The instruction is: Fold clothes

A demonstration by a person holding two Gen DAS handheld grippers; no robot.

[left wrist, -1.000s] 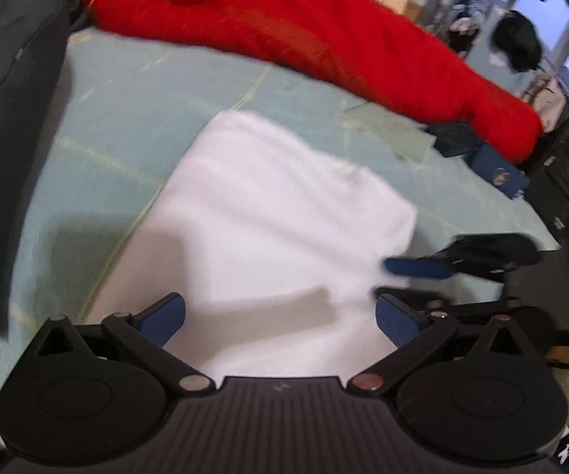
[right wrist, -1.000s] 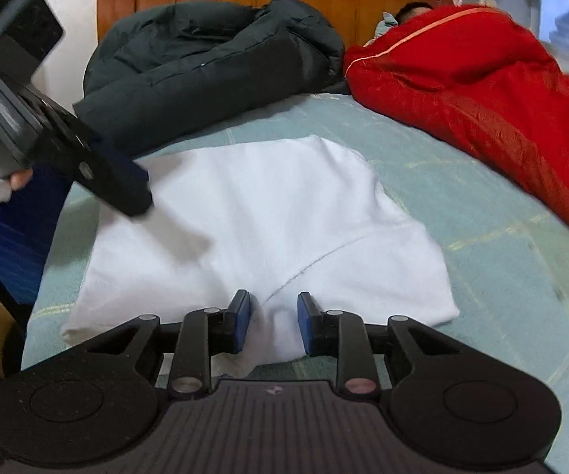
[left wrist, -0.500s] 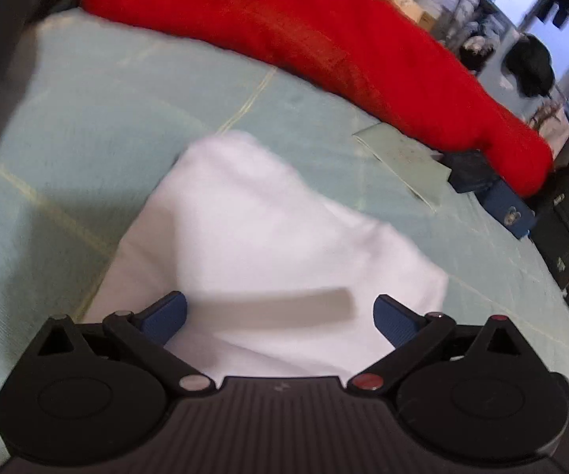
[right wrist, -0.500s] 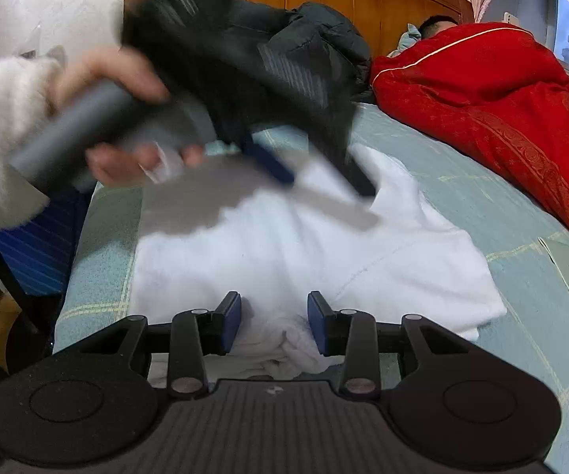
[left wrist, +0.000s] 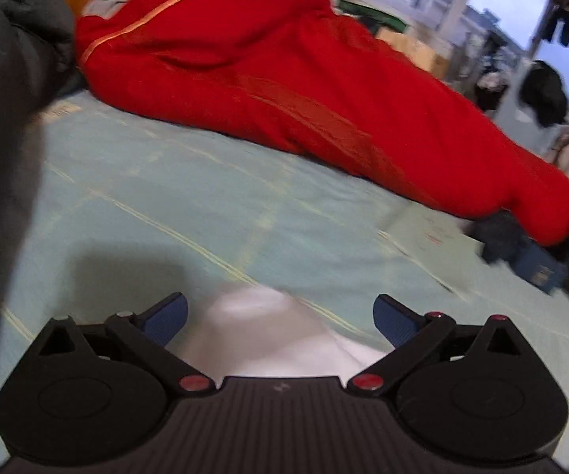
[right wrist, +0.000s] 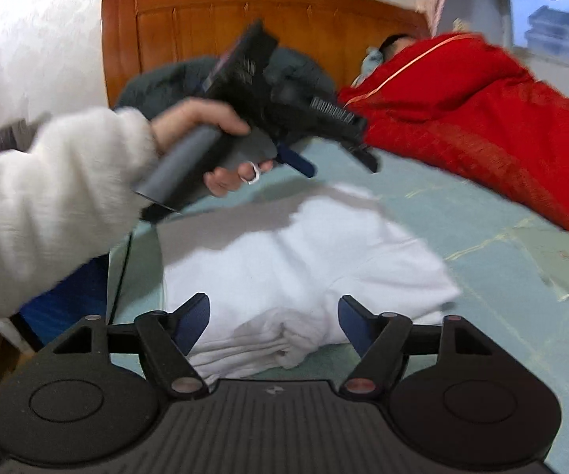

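Bed sheet [left wrist: 213,197] fills left view; right view shows folded white garment [right wrist: 304,268] (both tools spread, empty).

A white garment [right wrist: 284,272] lies folded on the pale green bed sheet [right wrist: 462,213], its layered edges bunched at the near end.

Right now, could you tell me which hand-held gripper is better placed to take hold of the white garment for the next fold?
The right hand-held gripper, probably: it sits open and low at the near edge of the white garment, cloth between its fingers. The left hand-held gripper is raised above the bed, open, over the garment's far end.
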